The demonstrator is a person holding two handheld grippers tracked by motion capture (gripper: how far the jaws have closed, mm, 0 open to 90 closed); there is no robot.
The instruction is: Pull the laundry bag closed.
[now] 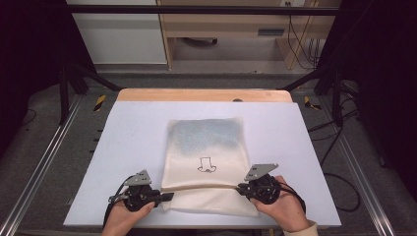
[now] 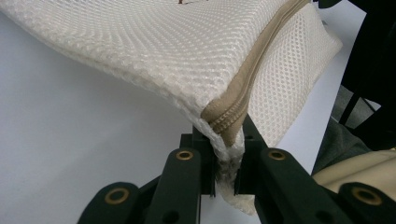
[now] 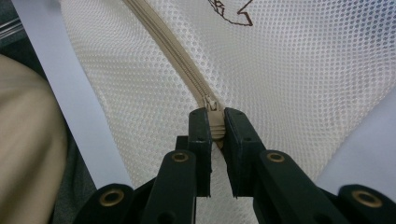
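**Both grippers clamping the zipper line of a mesh bag at the counter's near edge**

Nearest to me, the person's hands are coming in over the near edge of the counter (image 1: pixel 128 123), each wrapped around a gripper. The left gripper (image 1: pixel 164 196) is sitting near the near-left part of the counter, and its jaws are pinching the left end of the cream mesh bag (image 1: pixel 206 147), right where the tan zipper (image 2: pixel 247 79) is running out to the bag's edge. In the left gripper view the mesh is bunching between the two black jaws, and the corner is lifting off the white surface. The right gripper (image 1: pixel 242 187) is holding the opposite side, its jaws closing on the zipper's end piece (image 3: pixel 214 122), which I am taking for the pull without being certain. The bag itself is lying flat along the middle of the counter, stretching from the near edge toward the far edge, with a small line drawing (image 1: pixel 207 165) printed on it and something bluish-grey showing through its far half.
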